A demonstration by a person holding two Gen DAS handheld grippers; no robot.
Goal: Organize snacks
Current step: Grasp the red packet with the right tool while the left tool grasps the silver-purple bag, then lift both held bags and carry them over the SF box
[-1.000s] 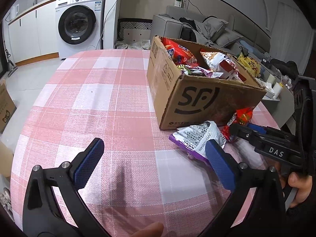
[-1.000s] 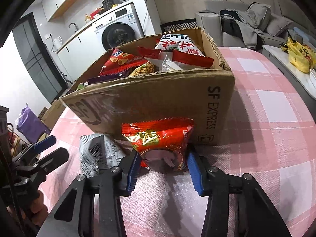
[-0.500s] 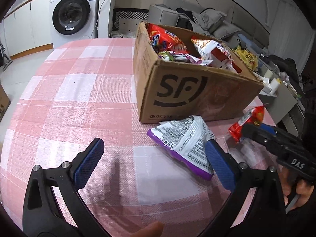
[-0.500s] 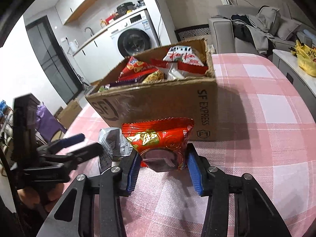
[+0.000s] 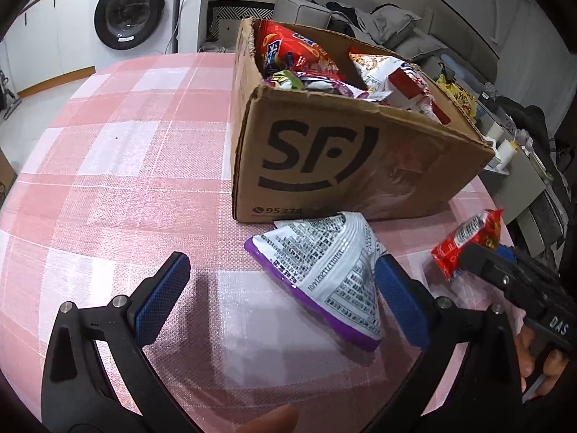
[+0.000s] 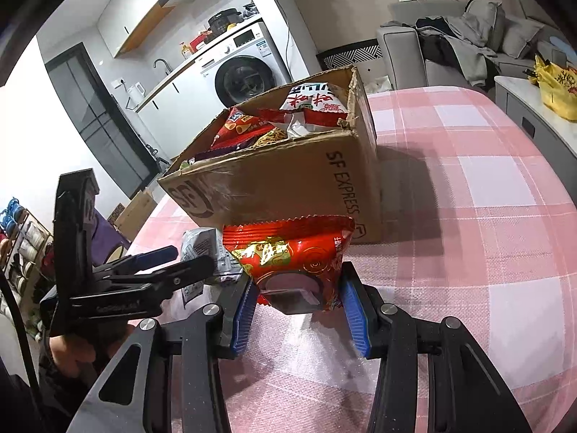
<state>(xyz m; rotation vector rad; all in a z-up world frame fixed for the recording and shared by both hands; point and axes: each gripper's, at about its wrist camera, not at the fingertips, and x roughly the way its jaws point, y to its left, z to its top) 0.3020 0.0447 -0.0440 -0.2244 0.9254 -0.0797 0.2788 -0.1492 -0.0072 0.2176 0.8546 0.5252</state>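
A cardboard box (image 5: 346, 166) marked SF, full of snack packets, stands on the pink checked tablecloth (image 5: 119, 180). In front of it lies a silver and purple snack bag (image 5: 324, 270), its right edge by my right blue pad. My left gripper (image 5: 281, 296) hangs open above the cloth, the bag partly between its fingers. My right gripper (image 6: 297, 308) is shut on a red snack packet (image 6: 288, 256), held off the table in front of the box (image 6: 288, 184). The same red packet (image 5: 465, 241) shows at the right of the left wrist view.
A washing machine (image 5: 133, 11) and white cabinets stand beyond the table's far edge. A grey sofa (image 6: 461, 36) with clothes and a side table with a yellow bag (image 6: 557, 83) lie to the right. A person's hand (image 5: 541, 353) grips the right tool.
The left gripper has moved closer to the box and the silver bag. The right gripper has pulled back and up with the red packet, away from the box.
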